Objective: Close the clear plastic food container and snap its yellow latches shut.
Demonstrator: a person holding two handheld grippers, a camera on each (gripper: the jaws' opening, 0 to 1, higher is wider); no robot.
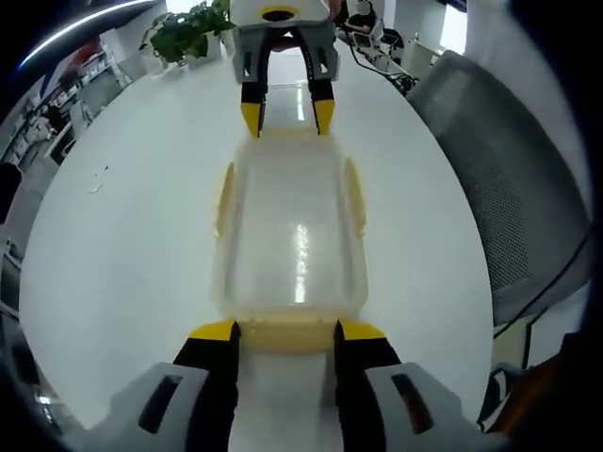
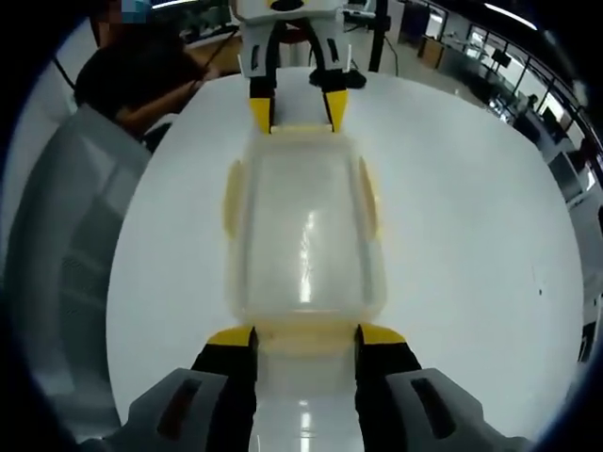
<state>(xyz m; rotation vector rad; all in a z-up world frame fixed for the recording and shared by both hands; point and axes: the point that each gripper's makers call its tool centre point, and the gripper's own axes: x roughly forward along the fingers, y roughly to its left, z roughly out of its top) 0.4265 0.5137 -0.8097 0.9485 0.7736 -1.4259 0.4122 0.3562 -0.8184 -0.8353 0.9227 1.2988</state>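
Facing each other across the container (image 1: 288,235), both grippers sit at its short ends on the white surface (image 1: 122,235). Left gripper (image 1: 285,331) and right gripper (image 2: 306,336) each have their fingers spread, straddling a yellow end latch (image 1: 286,335).

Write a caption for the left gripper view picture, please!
Two hand-held grippers meet a clear container from opposite ends on a white table.

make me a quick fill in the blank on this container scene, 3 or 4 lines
1. The clear container rests on a ____ table.
2. Its latches are coloured ____.
3. The left gripper and right gripper face each other from ____ ends of the container.
4. A potted ____ stands at the table's far edge in the left gripper view.

Missing words: white; yellow; opposite; plant
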